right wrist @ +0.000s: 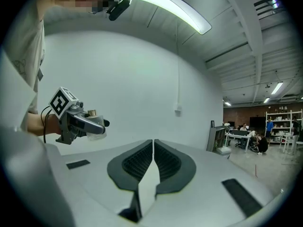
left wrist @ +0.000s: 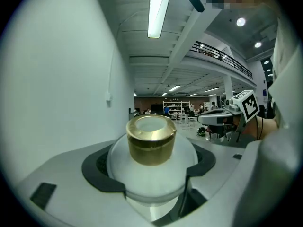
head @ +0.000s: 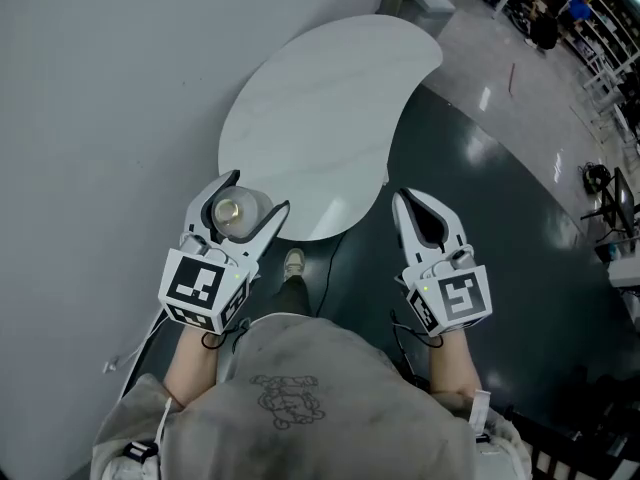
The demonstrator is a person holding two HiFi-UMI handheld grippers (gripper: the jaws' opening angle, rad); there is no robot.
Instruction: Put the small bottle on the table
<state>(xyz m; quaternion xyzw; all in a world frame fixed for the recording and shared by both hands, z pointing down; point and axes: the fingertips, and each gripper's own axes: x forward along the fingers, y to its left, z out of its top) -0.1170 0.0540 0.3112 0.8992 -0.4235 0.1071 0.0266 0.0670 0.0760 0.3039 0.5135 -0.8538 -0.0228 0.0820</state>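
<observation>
A small frosted bottle [head: 236, 211] with a gold cap sits upright between the jaws of my left gripper [head: 259, 193], which is shut on it. It hangs just off the near left edge of the white curved table [head: 330, 108]. In the left gripper view the bottle [left wrist: 150, 141] fills the middle, with the left gripper [left wrist: 151, 186] clamping its round white body. My right gripper [head: 401, 198] hangs off the table's near right edge, shut with nothing in it. The right gripper view shows the right gripper [right wrist: 153, 150] with its black pads pressed together.
A pale grey wall [head: 100, 98] runs along the left, close to the table. Dark glossy floor [head: 500, 218] lies to the right, with racks and equipment [head: 600, 28] far off. The person's foot [head: 293, 261] shows under the table's near edge.
</observation>
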